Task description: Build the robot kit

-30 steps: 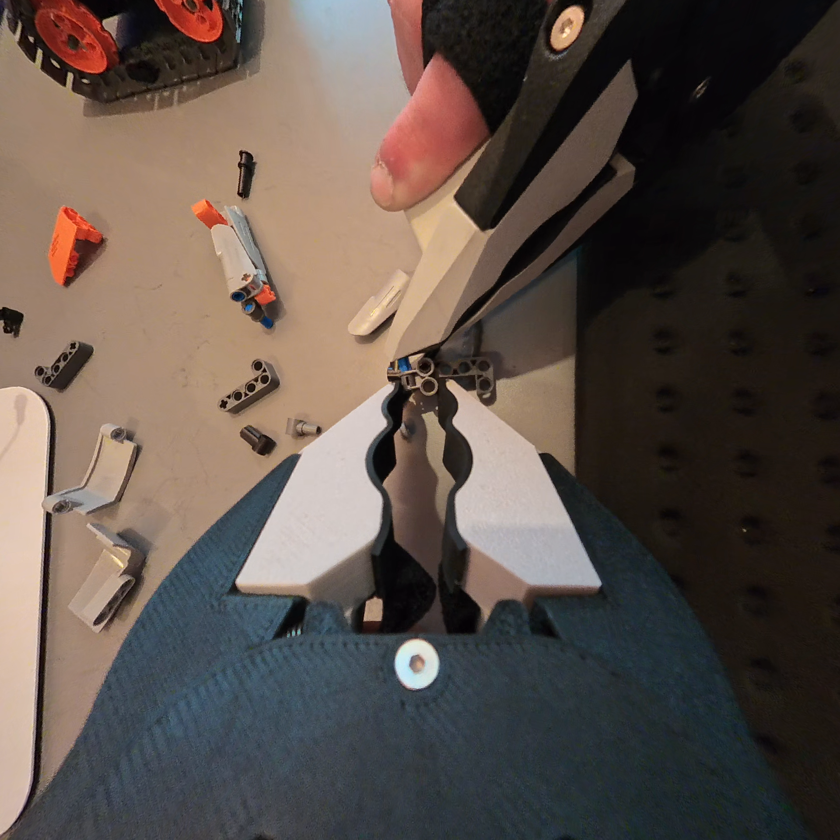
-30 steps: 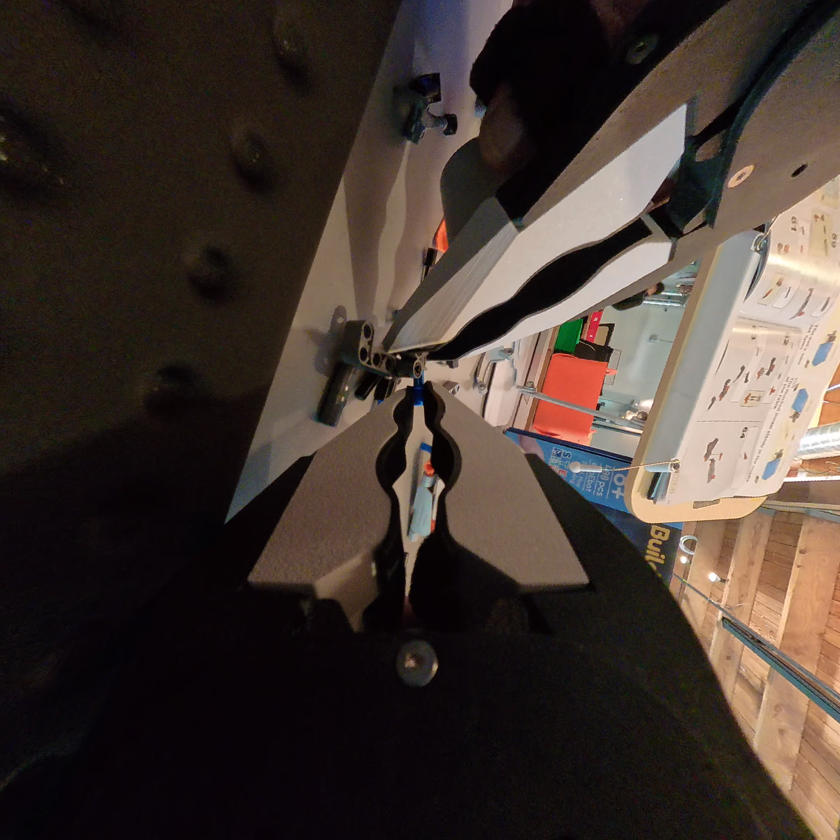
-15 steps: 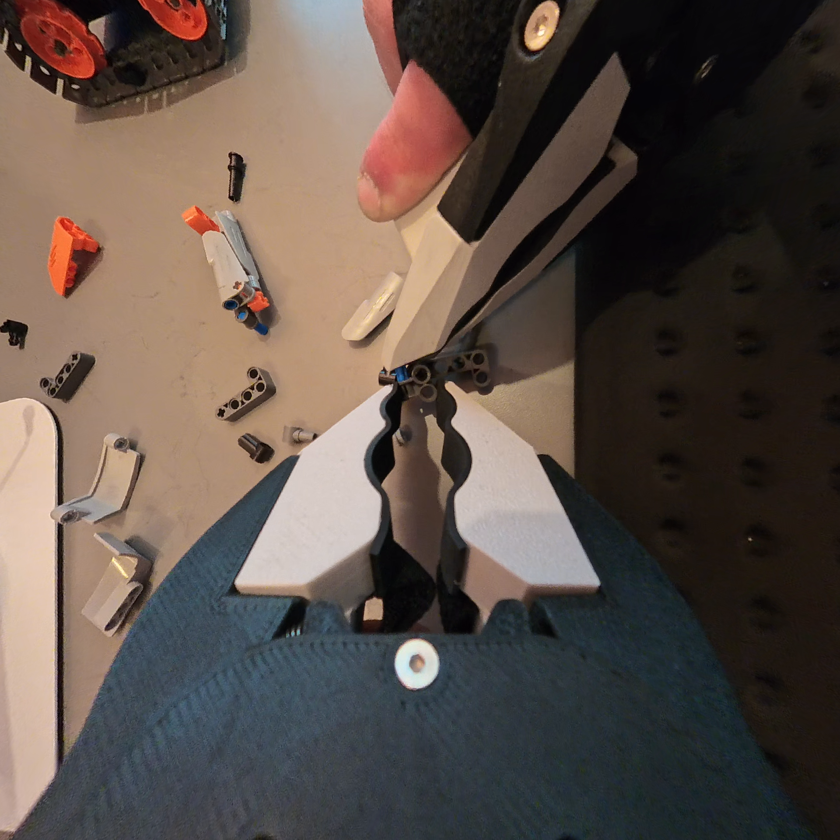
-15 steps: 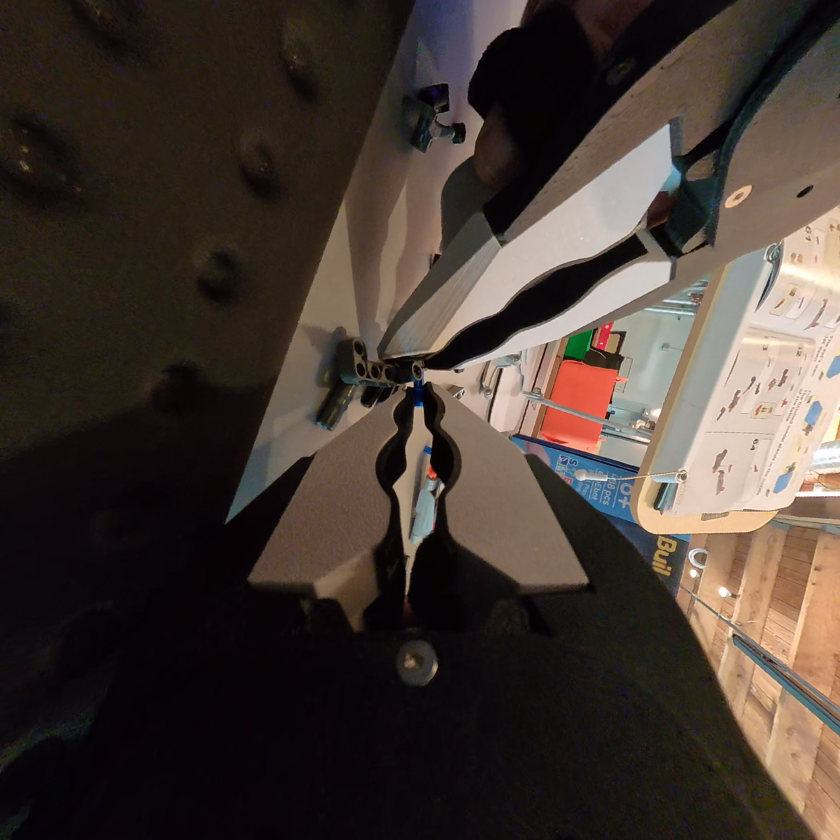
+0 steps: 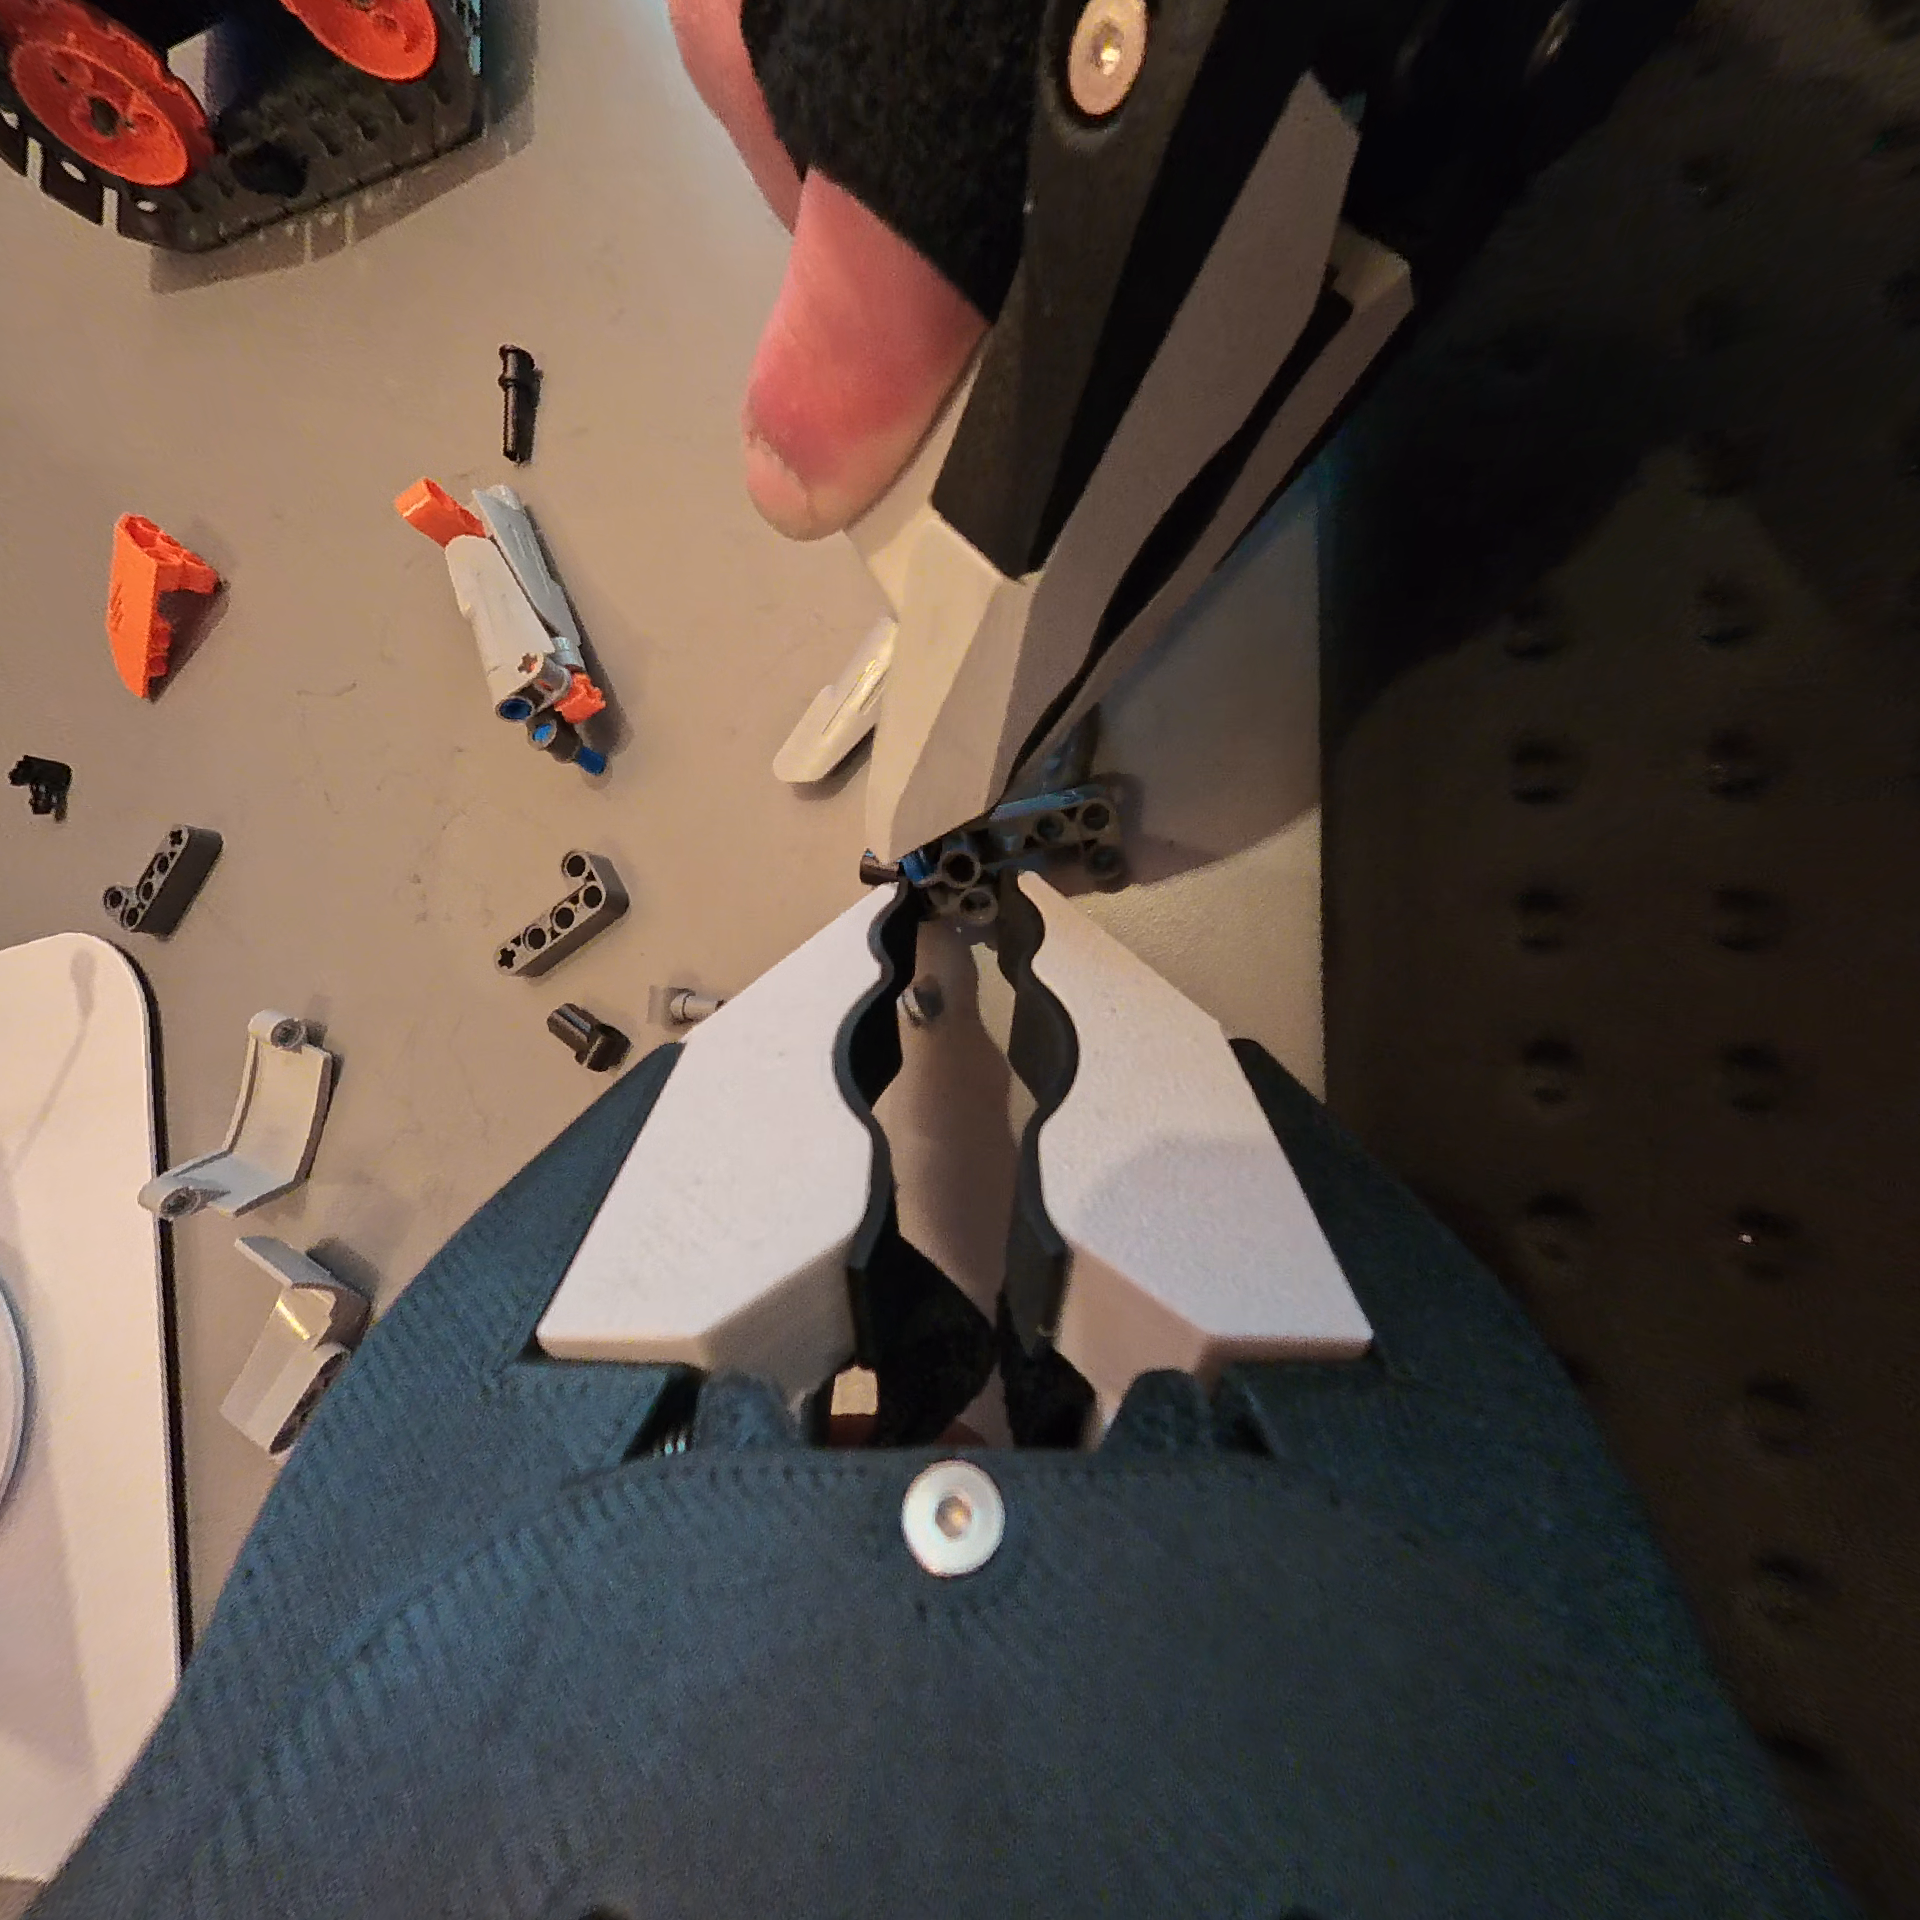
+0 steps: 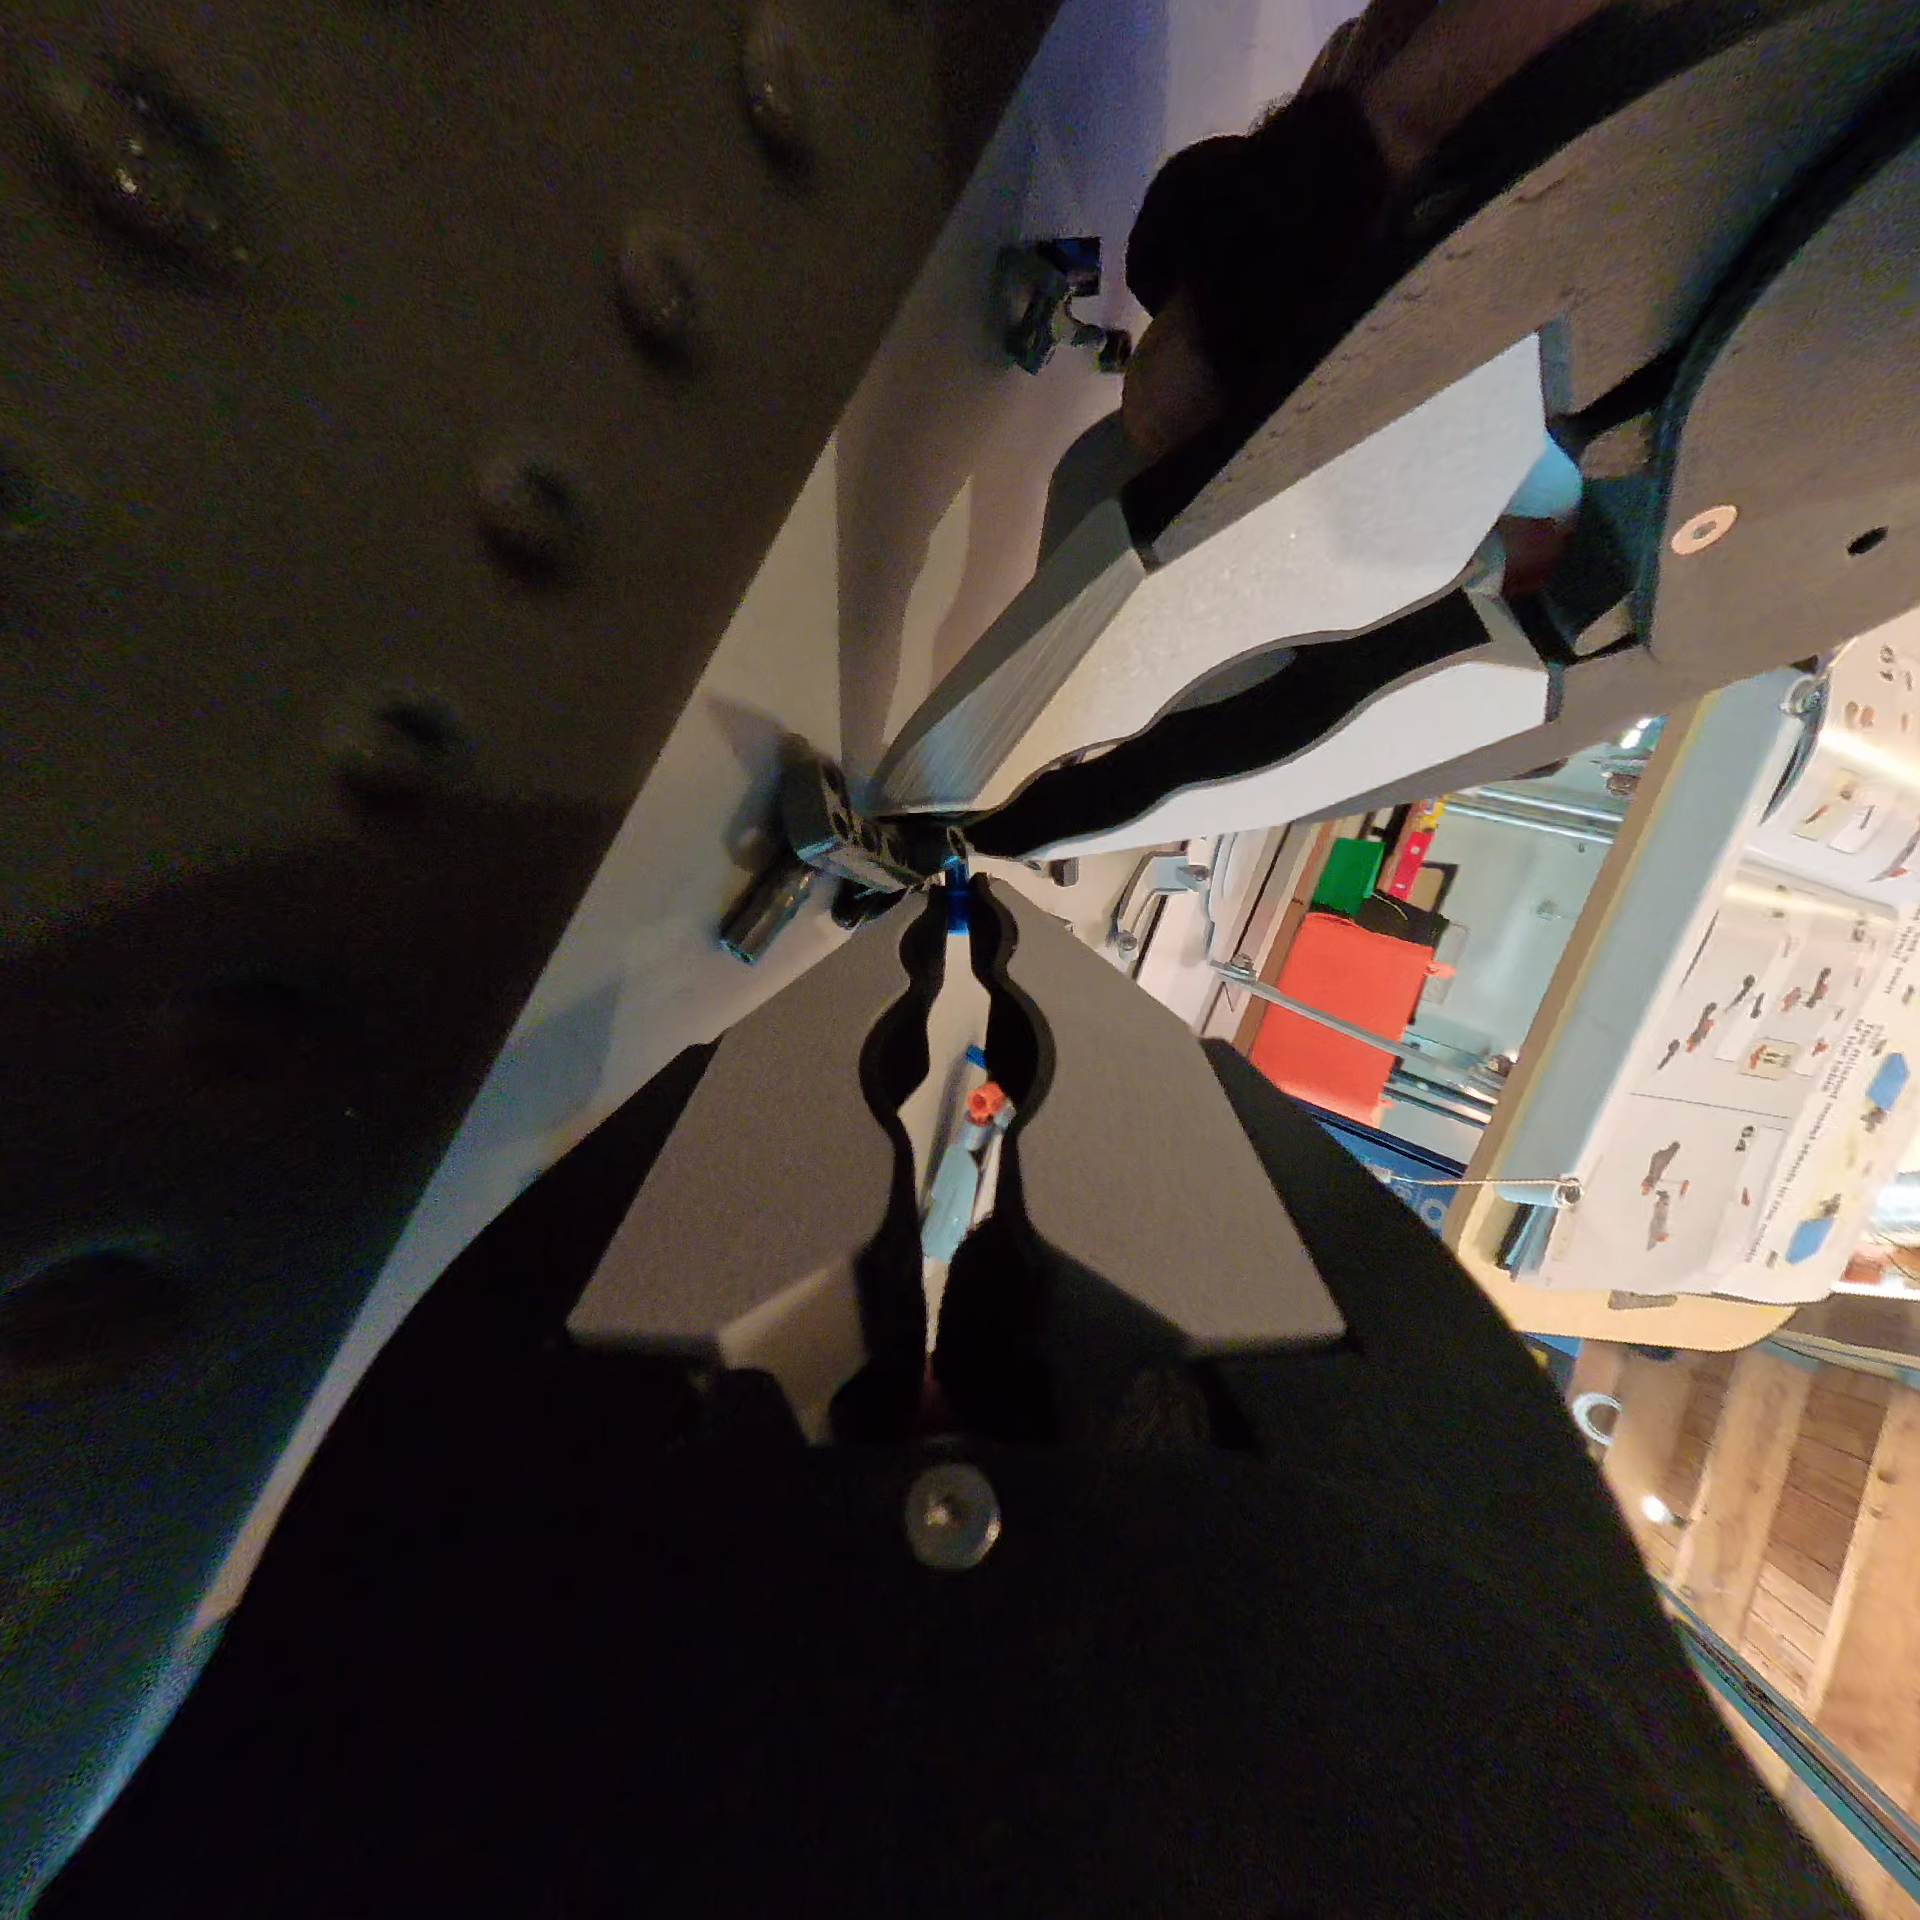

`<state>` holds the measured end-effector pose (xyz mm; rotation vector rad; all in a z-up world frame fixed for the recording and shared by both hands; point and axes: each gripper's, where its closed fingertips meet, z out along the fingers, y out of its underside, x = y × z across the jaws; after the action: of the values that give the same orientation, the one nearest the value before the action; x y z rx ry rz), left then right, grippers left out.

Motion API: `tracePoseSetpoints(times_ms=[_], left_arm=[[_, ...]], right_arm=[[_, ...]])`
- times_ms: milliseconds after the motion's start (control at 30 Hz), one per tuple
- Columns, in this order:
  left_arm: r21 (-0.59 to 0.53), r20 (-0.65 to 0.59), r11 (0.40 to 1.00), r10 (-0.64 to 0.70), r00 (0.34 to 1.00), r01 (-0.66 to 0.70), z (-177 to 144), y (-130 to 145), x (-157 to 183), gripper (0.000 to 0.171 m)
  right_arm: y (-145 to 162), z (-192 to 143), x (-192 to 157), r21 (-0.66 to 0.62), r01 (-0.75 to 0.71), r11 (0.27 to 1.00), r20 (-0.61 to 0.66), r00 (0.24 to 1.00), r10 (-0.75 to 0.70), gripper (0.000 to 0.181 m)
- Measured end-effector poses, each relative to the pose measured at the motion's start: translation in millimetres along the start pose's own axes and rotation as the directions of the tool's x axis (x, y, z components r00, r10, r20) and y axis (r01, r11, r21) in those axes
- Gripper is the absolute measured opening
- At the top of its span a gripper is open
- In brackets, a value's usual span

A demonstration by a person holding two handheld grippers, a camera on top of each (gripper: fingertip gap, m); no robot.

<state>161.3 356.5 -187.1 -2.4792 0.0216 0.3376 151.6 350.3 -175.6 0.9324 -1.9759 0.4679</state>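
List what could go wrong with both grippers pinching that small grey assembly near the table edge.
1. The left gripper grips the grey beam assembly only at its fingertips, so it could twist or slip out.
2. The right gripper pinches just the blue pin; it may pop free.
3. The work sits close to the grey table's edge, so a dropped piece might roll off.

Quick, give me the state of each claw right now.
Left claw: shut on the dark grey beam piece.
Right claw: shut on the blue pin at that piece.
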Motion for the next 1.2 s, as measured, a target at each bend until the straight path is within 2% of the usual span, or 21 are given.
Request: tracePoseSetpoints(times_ms=[300,667,767,867,1033,1133,1200], left_arm=[[-0.012,-0.003,1.000,0.024,1.000,-0.024,2,-1,0,0.012],[0.018,0.006,1.000,-0.024,1.000,0.024,2,-2,-2,0.013],[0.025,0.011,0.999,-0.029,1.000,0.028,1,-2,-3,0.013],[0.020,0.019,1.000,-0.022,1.000,0.021,1,-1,-4,0.013],[0.000,0.045,1.000,0.019,0.999,-0.019,2,-3,-4,0.013],[0.003,0.048,1.000,0.024,0.999,-0.024,2,-4,-4,0.013],[0.000,0.049,1.000,0.028,0.998,-0.028,2,-4,-4,0.013]], right_arm=[[0,0,-2,0.030,0.061,0.998,0.070,0.996,-0.063,0.000],[4,1,-2,0.059,-0.118,0.991,0.122,0.986,0.110,0.004],[6,-4,0,0.078,-0.184,0.980,0.144,0.975,0.171,0.012],[12,-11,-4,0.084,-0.297,0.951,0.213,0.938,0.274,0.015],[9,-15,2,0.147,-0.565,0.812,0.319,0.804,0.502,0.005],[6,-16,3,0.169,-0.654,0.737,0.398,0.729,0.556,0.003],[7,-14,1,0.163,-0.677,0.718,0.425,0.705,0.568,0.002]])
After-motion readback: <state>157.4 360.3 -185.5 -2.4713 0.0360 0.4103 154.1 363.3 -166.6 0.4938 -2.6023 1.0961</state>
